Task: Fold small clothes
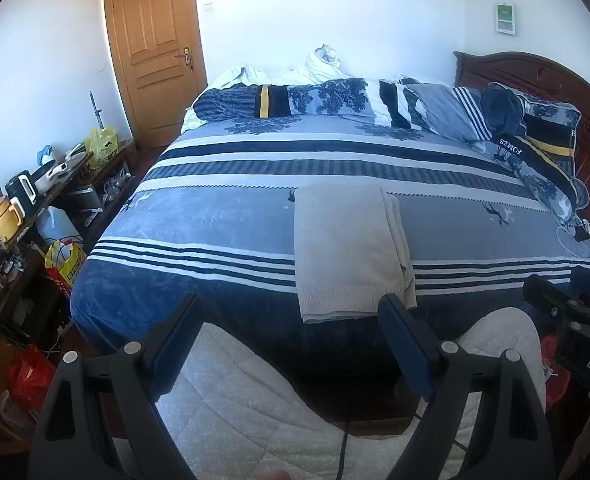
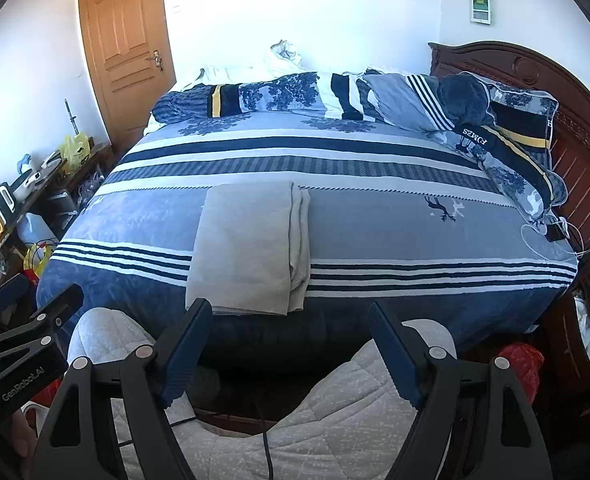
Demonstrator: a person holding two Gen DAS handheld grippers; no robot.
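The beige knit garment (image 1: 347,248), already folded lengthwise, is lying at the bed's (image 1: 199,232) near edge. The left gripper (image 1: 291,344) and right gripper (image 2: 291,346) are being held back, jaws apart, empty. Its near hem corners are best pinched together for the cross-fold.

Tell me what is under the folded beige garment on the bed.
The folded beige garment lies on the striped blue bedspread, crossing its dark and white stripes. The covered part of the bedspread cannot be seen.

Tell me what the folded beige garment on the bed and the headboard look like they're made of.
Folded beige garment: seems a fine knit fabric, matte; a ribbed hem band shows along its near edge. Headboard: looks like dark reddish wood with a slight gloss; carved trim and panel lines show, though a veneer can't be ruled out.
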